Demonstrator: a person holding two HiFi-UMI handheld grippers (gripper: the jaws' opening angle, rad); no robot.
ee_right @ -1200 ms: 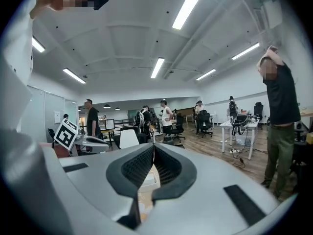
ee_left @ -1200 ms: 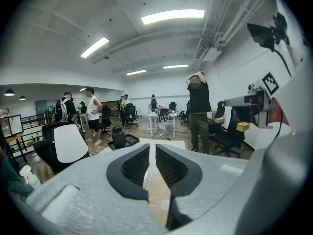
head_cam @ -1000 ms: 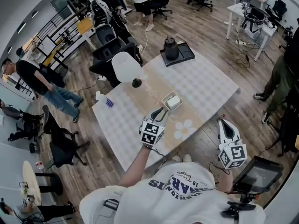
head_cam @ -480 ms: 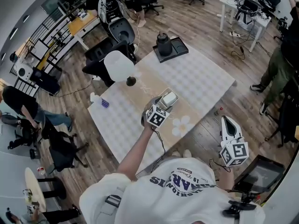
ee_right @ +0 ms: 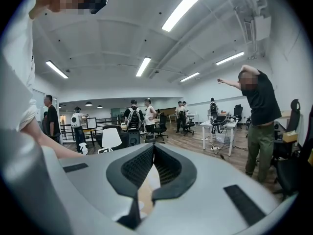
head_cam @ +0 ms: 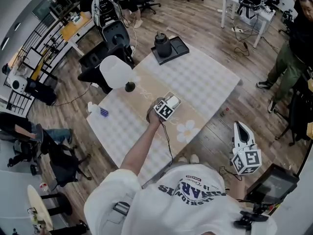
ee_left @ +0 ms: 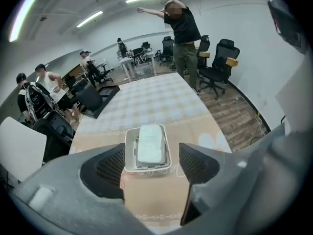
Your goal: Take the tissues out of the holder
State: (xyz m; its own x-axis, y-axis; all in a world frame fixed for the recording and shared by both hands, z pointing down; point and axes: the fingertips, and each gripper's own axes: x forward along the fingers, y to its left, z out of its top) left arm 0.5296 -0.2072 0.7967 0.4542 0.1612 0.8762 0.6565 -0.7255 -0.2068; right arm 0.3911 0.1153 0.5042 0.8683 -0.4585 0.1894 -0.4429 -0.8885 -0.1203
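A white tissue holder stands on the beige runner of the table, with a white pack of tissues lying in it. My left gripper points steeply down just short of the holder, which shows in the gap between the two pads. Its jaws have just been opening and stand wide, with neither pad touching anything. In the head view the left gripper covers most of the holder. My right gripper hangs off the table's near right side, shut and empty, its pads together.
A white lamp stands at the table's left, a black tray with a dark jug at its far end, and a spray bottle near the left edge. Office chairs and several people surround the table.
My left gripper has moved forward and down over the holder and its jaws have opened. The right gripper has barely shifted.
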